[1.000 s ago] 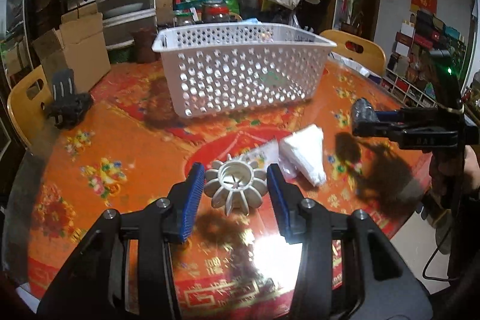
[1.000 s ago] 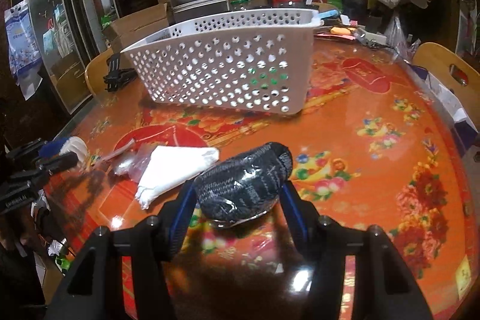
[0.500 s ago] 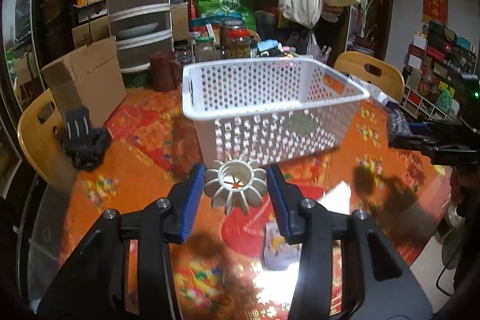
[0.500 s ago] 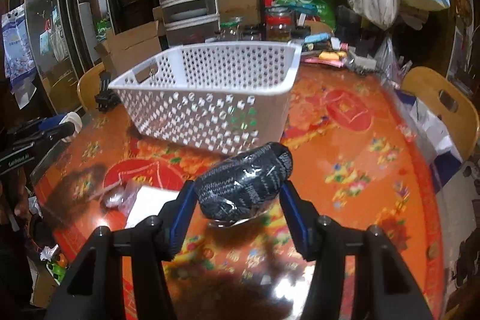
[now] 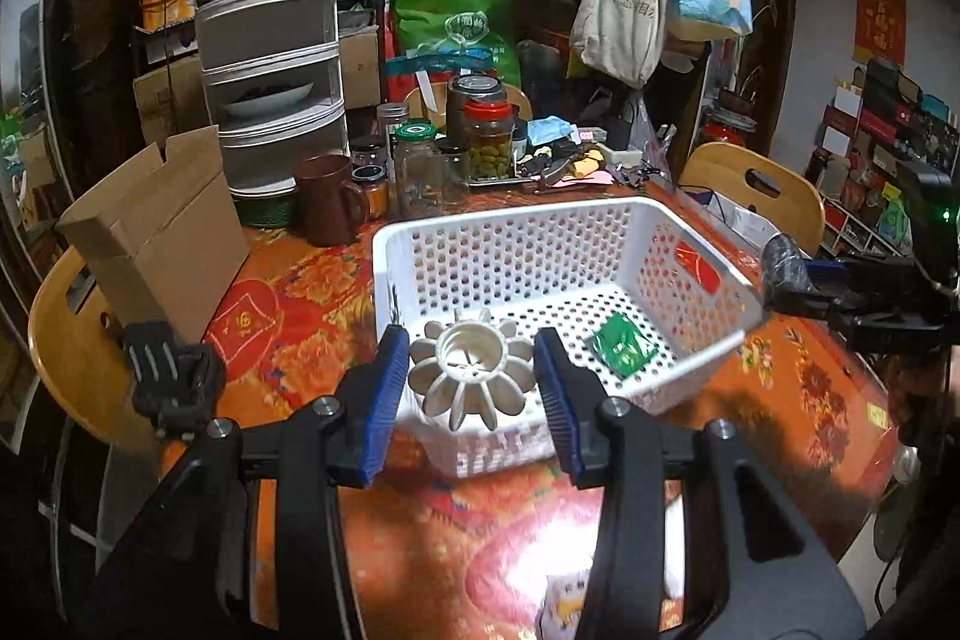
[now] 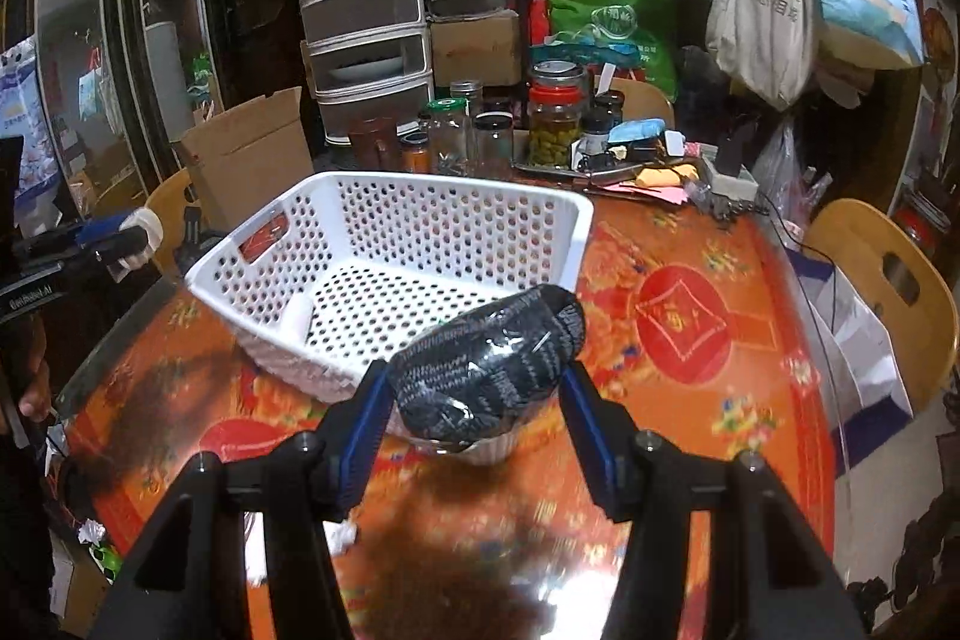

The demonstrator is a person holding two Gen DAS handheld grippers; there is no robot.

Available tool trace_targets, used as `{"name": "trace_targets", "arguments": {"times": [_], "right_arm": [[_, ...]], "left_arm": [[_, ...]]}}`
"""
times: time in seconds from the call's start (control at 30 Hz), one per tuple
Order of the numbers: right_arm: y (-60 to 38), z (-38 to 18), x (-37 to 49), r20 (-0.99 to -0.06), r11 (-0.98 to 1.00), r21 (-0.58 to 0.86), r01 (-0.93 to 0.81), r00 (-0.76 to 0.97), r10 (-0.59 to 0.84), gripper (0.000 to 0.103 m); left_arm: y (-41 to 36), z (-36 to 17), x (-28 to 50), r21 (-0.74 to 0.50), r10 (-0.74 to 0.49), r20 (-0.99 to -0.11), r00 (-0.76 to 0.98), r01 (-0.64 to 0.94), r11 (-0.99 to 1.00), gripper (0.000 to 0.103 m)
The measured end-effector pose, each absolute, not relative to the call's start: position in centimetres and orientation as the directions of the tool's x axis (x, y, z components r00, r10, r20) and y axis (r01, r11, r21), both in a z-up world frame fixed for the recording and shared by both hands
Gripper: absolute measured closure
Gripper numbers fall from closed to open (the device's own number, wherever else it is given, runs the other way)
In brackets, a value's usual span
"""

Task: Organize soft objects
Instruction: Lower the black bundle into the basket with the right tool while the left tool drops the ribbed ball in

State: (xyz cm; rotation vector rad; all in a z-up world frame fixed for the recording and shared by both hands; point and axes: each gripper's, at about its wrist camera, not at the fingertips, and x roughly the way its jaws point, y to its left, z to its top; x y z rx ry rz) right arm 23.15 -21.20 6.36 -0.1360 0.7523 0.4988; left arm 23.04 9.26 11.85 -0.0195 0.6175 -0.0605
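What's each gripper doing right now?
Left gripper: shut on the cream ribbed flower-shaped piece.
Right gripper: shut on the dark rolled sock bundle.

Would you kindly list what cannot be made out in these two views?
- Green packet in the basket: print too small, left view.
- Same packet, right view: hidden behind the dark roll.
- Pale object in the basket: unidentifiable.
- Tabletop items at bottom edges: blurred.

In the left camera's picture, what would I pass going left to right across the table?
Cardboard box → brown mug → white flower-shaped piece held between the fingers → green packet in the basket → dark bundle in the other gripper.
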Motion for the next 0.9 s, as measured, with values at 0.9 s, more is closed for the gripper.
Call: {"name": "trace_targets", "arguments": {"times": [0.9], "right_arm": [[-14.7, 3.0, 33.2, -0.764, 0.866, -0.040, -0.499, 0.573, 0.295, 0.046]], "left_arm": [[8.0, 4.4, 39.5, 0.016, 0.022, -0.763, 0.645, -0.015, 1.000, 0.062]]}}
